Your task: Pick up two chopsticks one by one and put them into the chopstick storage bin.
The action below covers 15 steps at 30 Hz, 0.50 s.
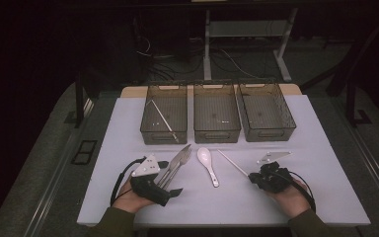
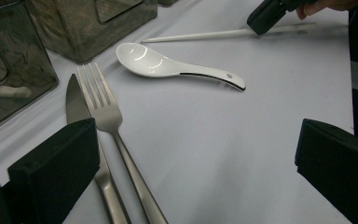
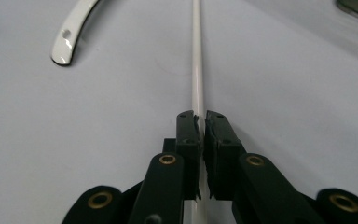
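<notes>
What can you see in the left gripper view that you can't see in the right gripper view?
The left gripper view has a fork, a knife, the spoon's bowl, the dark bins and the left gripper with its jaws wide apart and nothing between them. The right gripper view has a close look at the right gripper clamped on the white chopstick. Both have that chopstick, the spoon's handle end and the white table.

Three clear bins (image 1: 217, 118) line the desk's (image 1: 325, 197) twelve o'clock edge. Two white chopsticks: one (image 1: 164, 120) in the nine o'clock bin, one (image 1: 232, 162) loose. One fork (image 1: 177, 162), one knife (image 1: 170, 168), one white soup spoon (image 1: 207, 164).
</notes>
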Each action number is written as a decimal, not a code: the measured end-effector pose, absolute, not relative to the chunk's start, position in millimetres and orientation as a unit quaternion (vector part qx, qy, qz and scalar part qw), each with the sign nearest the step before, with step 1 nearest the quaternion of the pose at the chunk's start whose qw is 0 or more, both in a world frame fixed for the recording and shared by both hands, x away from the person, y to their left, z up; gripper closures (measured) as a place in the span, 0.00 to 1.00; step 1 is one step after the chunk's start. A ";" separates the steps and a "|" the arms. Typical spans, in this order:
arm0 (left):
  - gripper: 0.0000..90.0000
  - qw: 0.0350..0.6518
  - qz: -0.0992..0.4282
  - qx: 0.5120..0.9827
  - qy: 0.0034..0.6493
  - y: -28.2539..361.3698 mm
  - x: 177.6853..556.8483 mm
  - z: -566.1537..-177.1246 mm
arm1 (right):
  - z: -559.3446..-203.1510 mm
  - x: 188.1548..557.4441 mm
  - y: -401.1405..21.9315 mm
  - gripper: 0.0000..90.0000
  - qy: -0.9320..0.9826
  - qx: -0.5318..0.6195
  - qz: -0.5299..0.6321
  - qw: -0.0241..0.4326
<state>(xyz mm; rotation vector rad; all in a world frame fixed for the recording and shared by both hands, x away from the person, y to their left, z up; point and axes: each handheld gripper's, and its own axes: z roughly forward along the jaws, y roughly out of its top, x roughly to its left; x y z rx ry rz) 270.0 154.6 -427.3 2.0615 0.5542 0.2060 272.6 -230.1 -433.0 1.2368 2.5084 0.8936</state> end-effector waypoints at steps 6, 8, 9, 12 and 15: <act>0.00 0.478 0.084 0.844 0.227 154.3 270.2 -427.6 | -424.7 274.6 -236.7 0.94 0.850 0.406 0.322 0.097; 0.00 0.479 0.084 0.844 0.227 154.4 270.1 -427.5 | -421.7 274.7 -238.1 0.94 0.847 0.408 0.327 0.095; 0.00 0.478 0.084 0.844 0.227 154.4 270.0 -427.5 | -419.4 274.7 -239.5 0.94 0.847 0.406 0.330 0.095; 0.00 0.478 0.084 0.844 0.227 154.3 270.1 -427.7 | -413.5 274.6 -243.4 0.94 0.842 0.407 0.340 0.098; 0.00 0.478 0.084 0.844 0.228 154.0 270.2 -428.1 | -406.8 274.4 -247.8 0.94 0.838 0.405 0.352 0.098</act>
